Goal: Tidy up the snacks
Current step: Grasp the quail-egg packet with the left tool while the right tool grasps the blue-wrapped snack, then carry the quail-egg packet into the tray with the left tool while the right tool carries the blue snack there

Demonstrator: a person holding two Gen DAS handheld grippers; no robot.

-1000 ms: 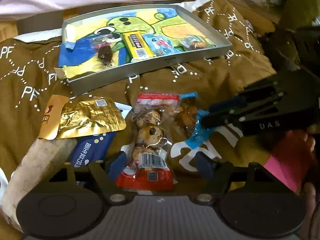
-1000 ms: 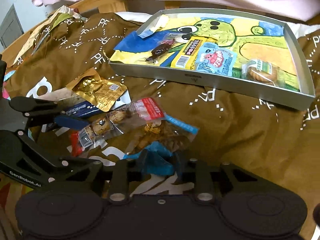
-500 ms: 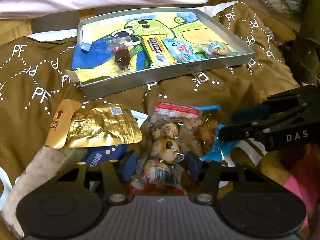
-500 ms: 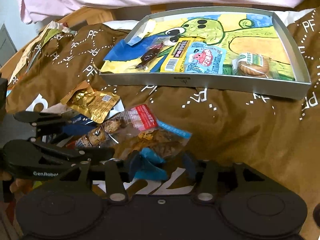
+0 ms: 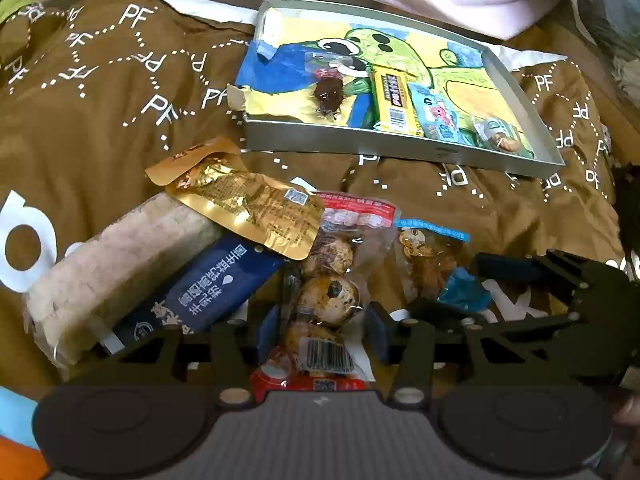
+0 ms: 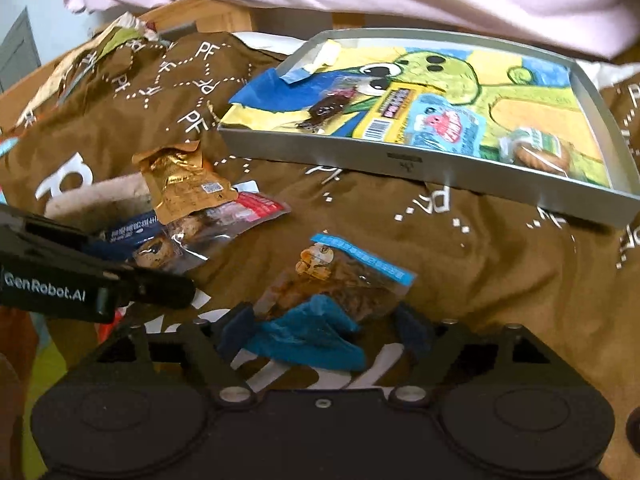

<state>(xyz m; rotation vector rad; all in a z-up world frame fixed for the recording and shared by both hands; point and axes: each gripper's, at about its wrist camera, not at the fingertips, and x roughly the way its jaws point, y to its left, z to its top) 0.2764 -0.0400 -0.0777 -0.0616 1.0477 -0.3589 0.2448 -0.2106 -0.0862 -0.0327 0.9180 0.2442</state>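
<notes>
My left tool (image 5: 320, 332) stands open around the egg pack (image 5: 326, 292); my right tool (image 6: 326, 330) stands open astride the blue-edged packet (image 6: 340, 284).

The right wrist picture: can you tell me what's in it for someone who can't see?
The right tongs sit open around a blue-edged snack bag lying on a brown blanket. Behind it is a grey tray with a green cartoon picture and a few snacks inside. To the left, the left tongs reach toward a pile of packets, a gold packet on top.
</notes>
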